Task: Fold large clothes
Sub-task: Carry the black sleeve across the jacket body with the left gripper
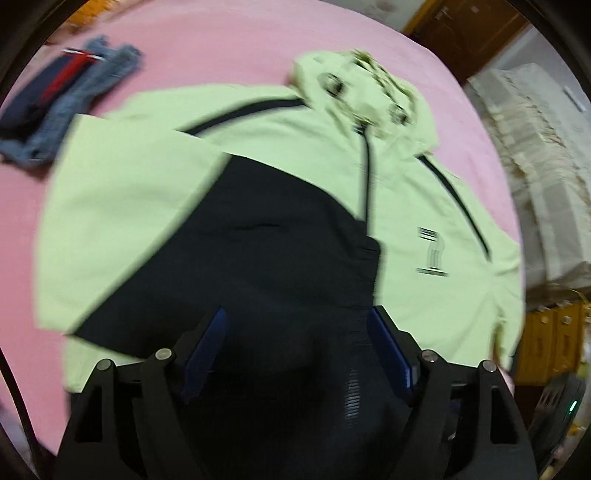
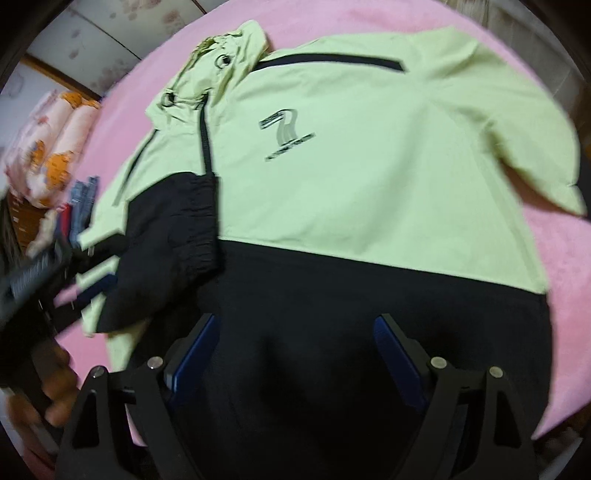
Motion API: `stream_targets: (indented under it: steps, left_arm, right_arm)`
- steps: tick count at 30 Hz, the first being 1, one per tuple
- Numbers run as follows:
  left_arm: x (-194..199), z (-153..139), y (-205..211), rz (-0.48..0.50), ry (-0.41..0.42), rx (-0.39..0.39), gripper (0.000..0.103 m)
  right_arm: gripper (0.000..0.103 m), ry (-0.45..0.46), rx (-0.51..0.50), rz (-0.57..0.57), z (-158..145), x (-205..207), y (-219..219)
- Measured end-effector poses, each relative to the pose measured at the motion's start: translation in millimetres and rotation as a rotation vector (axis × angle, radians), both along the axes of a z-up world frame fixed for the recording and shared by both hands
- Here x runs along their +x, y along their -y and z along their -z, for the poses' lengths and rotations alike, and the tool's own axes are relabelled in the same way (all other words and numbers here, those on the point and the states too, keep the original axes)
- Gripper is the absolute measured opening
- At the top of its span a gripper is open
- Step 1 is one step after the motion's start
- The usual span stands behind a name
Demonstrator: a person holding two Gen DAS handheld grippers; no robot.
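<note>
Pink bedding (image 1: 229, 44) fills most of both views, a wide soft surface with wooden furniture (image 1: 465, 29) beyond its far edge in the left wrist view and a rolled floral quilt (image 2: 55, 147) at the side in the right wrist view. Spread front-up across the bedding lies the jacket (image 2: 369, 166), pale green in its upper half and black along the lower band, its hood (image 1: 362, 88) crumpled at the far end and a dark zip running down from the collar. One sleeve (image 1: 122, 221) has been laid over the chest on the side nearest the left gripper, its black cuff end reaching toward the zip; the other sleeve (image 2: 517, 122) lies out to the side on the pink. A printed logo (image 2: 286, 134) sits on the green chest panel beside the zip. Near the far corner of the bedding, well apart from the jacket, rests a small pile of folded clothes (image 1: 62, 99), dark blue with a red stripe and grey-blue denim. The left gripper (image 1: 295, 350) hangs over the black band with its blue-padded fingers spread wide and nothing pinched between them. The right gripper (image 2: 295, 354) does likewise over the black hem, fingers wide and empty. At the left rim of the right wrist view a hand (image 2: 51, 387) grips the other tool's handle, blurred.
</note>
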State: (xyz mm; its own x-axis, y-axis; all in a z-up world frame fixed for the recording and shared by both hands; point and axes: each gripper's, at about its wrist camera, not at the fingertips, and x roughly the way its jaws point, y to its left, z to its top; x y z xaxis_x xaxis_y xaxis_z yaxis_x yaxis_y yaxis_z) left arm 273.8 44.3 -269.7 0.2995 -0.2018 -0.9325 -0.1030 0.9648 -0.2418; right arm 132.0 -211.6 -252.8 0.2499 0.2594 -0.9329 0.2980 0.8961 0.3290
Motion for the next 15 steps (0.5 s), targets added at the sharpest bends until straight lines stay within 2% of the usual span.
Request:
stream_targets:
  steps: [1, 4, 6, 9, 12, 15]
  left_arm:
    - [-9.9, -1.4, -10.8, -0.006, -0.002, 0.034, 0.077]
    - [-32.9, -1.4, -48.5, -0.043, -0.042, 0.197, 0.077]
    - [-42.4, -4.8, -81.7, -0.063, -0.057, 0.235, 0.077]
    - [-60.4, 2.5, -122.2, -0.136, -0.107, 0.291, 0.077]
    - [-80.9, 14.8, -160.0, -0.234, -0.142, 0.310, 0.077]
    - [-89.2, 33.2, -184.0, -0.282, -0.161, 0.255, 0.077]
  right_arm:
    - [0.083, 0.001, 0.055, -0.006, 4.3, 4.9, -2.5]
    - [0.068, 0.002, 0.183, -0.051, 16.6, 19.2, -18.6]
    - [0.056, -0.016, 0.231, -0.058, 25.1, 29.6, -32.6]
    - [0.054, -0.056, 0.291, -0.048, 41.0, 46.4, -54.3]
    - [0.053, -0.051, 0.307, -0.026, 50.5, 61.5, -68.1]
    - [0.053, -0.036, 0.284, -0.019, 53.7, 79.2, -77.5]
